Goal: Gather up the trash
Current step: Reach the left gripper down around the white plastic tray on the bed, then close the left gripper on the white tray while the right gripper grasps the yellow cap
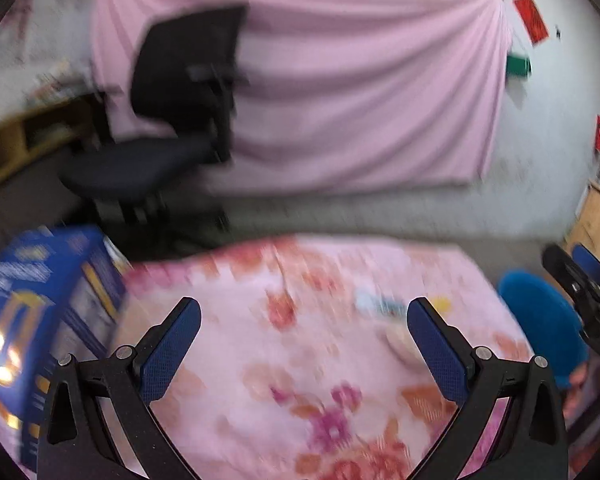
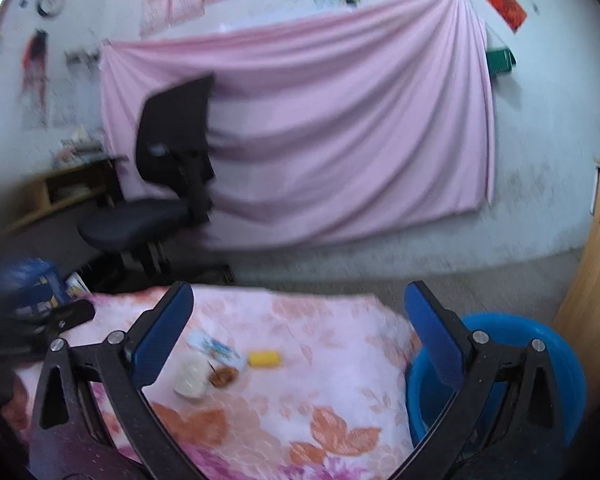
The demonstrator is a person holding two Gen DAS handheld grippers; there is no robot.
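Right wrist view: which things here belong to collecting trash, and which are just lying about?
Job:
- yellow piece
- printed wrapper
- white wad
- brown scrap
- blue bin beside the table
- left gripper and right gripper, both open

Lying about:
- blue box
- office chair
- pink sheet

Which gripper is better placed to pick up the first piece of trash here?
Right, probably. The right gripper is open with the yellow piece between its fingers' line of view, blue bin beside it.
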